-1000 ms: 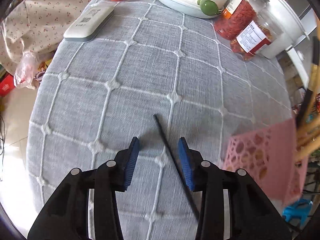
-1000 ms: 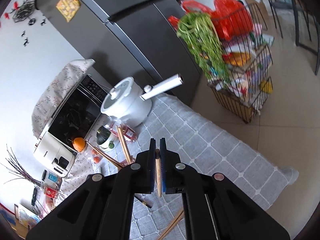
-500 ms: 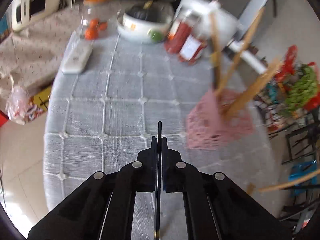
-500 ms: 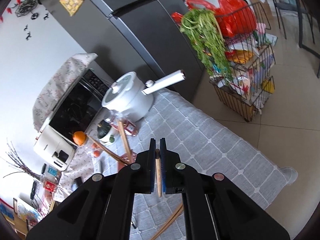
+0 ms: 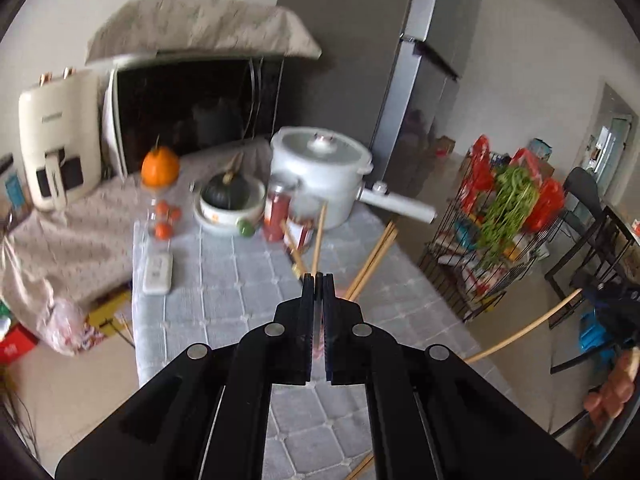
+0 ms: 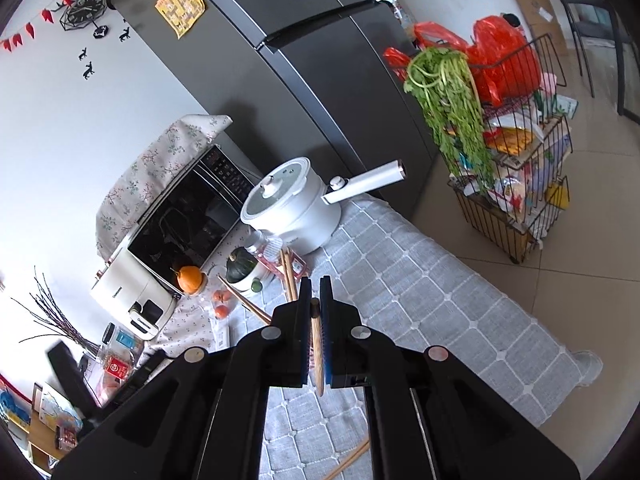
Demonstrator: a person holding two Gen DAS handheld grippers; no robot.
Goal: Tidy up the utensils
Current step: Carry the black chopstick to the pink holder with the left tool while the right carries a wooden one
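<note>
My left gripper (image 5: 318,280) is shut on a thin black chopstick (image 5: 318,312), lifted above the grey checked tablecloth (image 5: 240,300). Just past its tips the pink holder is mostly hidden; several wooden chopsticks (image 5: 370,262) stick up from it. My right gripper (image 6: 315,285) is shut on a wooden chopstick (image 6: 317,354), held high over the table. In the right wrist view more wooden chopsticks (image 6: 289,274) stand ahead of the fingers, and another wooden chopstick (image 6: 350,460) lies on the cloth below.
At the table's far end stand a white electric pot (image 5: 320,172) with a long handle, two red jars (image 5: 278,214), a bowl with a dark squash (image 5: 232,200), oranges (image 5: 160,166) and a white remote (image 5: 158,274). A wire rack with greens (image 5: 500,232) stands on the right.
My left gripper closed on the black chopstick lying on the cloth, lifted it and tilted up toward the room. My right gripper stayed shut on its wooden chopstick, shifting slightly.
</note>
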